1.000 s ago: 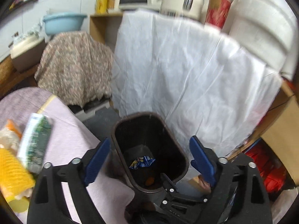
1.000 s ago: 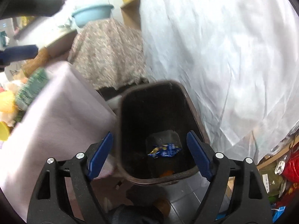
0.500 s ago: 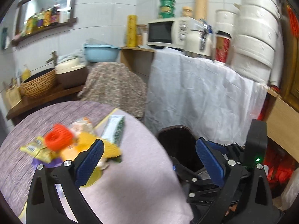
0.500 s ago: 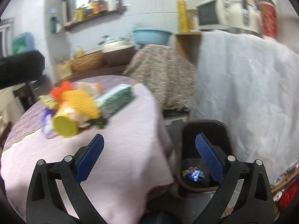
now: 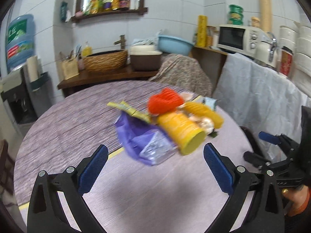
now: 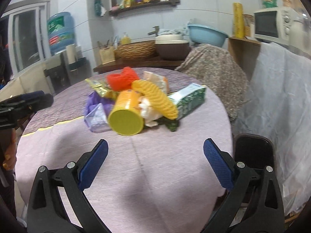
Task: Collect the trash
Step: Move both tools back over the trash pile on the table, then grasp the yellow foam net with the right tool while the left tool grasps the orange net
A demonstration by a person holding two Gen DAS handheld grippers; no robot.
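Purple cloth covers the table point(image 6: 165, 174) under my two claws. My left claw point(image 5: 155, 159) and right claw point(image 6: 155, 155) both gape wide, nothing between the blue pads. The trash point(image 6: 136, 104) lies heaped mid-table ahead: yellow can point(image 6: 126, 118), orange netting point(image 5: 165, 101), carton point(image 6: 188, 99). The bin point(image 6: 252, 149) stands beside the table's right edge.

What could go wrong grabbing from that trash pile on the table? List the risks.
1. The yellow can lies on its side at the front of the pile; a nudge may roll it toward the table edge.
2. The pieces overlap, so lifting the yellow foam net could drag the green carton or other scraps along.
3. The left gripper and right gripper, both open, face the same pile and might collide.
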